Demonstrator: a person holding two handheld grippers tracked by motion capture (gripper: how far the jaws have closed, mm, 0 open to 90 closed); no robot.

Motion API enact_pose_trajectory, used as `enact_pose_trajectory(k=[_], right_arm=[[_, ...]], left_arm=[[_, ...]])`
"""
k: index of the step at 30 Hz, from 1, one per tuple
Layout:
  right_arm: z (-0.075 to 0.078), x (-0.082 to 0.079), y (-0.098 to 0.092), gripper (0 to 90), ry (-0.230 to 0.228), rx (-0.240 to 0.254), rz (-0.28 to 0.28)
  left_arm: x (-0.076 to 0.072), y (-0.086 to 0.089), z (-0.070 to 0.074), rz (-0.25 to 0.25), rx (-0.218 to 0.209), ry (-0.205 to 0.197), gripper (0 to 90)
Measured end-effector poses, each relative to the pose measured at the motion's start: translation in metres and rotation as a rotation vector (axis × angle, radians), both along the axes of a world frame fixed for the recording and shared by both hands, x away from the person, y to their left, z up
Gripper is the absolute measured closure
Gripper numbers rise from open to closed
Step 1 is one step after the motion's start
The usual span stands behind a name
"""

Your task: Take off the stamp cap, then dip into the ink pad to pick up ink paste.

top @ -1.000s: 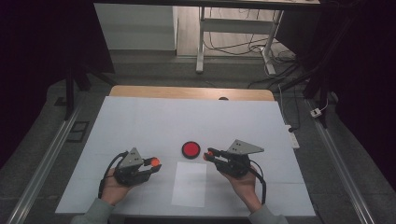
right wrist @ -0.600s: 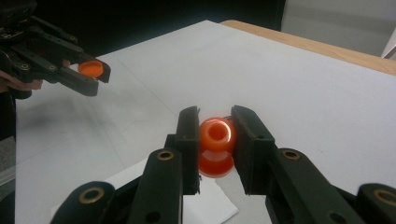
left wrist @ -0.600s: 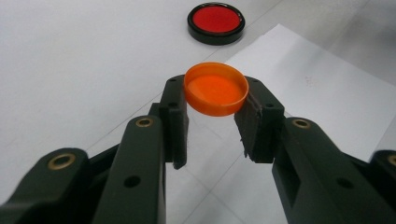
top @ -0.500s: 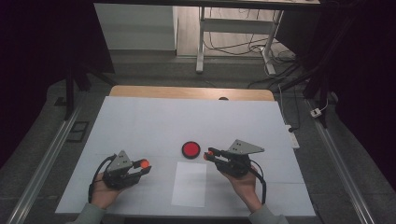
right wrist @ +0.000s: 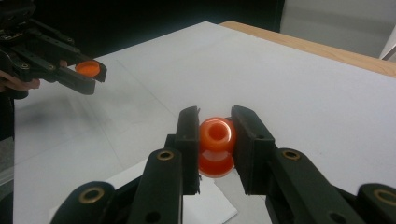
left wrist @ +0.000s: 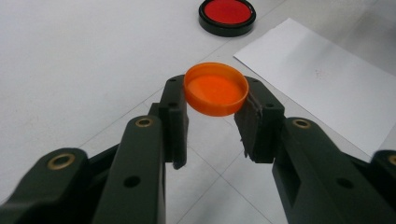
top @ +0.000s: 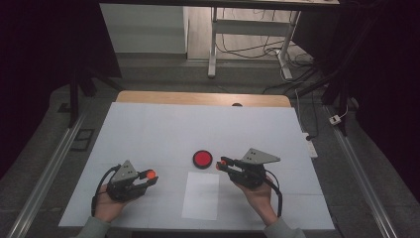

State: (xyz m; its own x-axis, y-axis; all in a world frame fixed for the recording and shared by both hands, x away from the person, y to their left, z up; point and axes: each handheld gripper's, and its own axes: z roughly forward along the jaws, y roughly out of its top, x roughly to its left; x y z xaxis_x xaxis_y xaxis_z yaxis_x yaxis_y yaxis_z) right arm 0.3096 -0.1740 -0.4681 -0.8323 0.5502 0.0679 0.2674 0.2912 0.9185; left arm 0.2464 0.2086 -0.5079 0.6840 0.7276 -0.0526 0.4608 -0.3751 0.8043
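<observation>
Here left hand-held gripper (left wrist: 215, 122) pinches orange cap (left wrist: 215, 88); right hand-held gripper (right wrist: 215, 140) pinches orange bottle (right wrist: 216, 145).

The left gripper (top: 146, 179), gripping the orange cap (top: 150, 174), has swung back rightward

No readable text, labels, brands or numbers anywhere. White rectangular paper sheet (top: 200, 195) is blank apart from a faint speck, too small to read. Round red disc with black rim (top: 202, 158) is unmarked. Orange plastic cap (left wrist: 215, 89) carries no print.
</observation>
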Motion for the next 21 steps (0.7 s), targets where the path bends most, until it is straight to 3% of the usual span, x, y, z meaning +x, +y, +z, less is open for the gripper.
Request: enact_pose_trajectory(k=[21], right_arm=[[0.0004, 0.0030, 0.0087, 72.0, -0.007, -0.001, 0.013]], left_arm=[[0.0023, -0.0023, -0.0012, 0.001, 0.004, 0.009, 64.2]])
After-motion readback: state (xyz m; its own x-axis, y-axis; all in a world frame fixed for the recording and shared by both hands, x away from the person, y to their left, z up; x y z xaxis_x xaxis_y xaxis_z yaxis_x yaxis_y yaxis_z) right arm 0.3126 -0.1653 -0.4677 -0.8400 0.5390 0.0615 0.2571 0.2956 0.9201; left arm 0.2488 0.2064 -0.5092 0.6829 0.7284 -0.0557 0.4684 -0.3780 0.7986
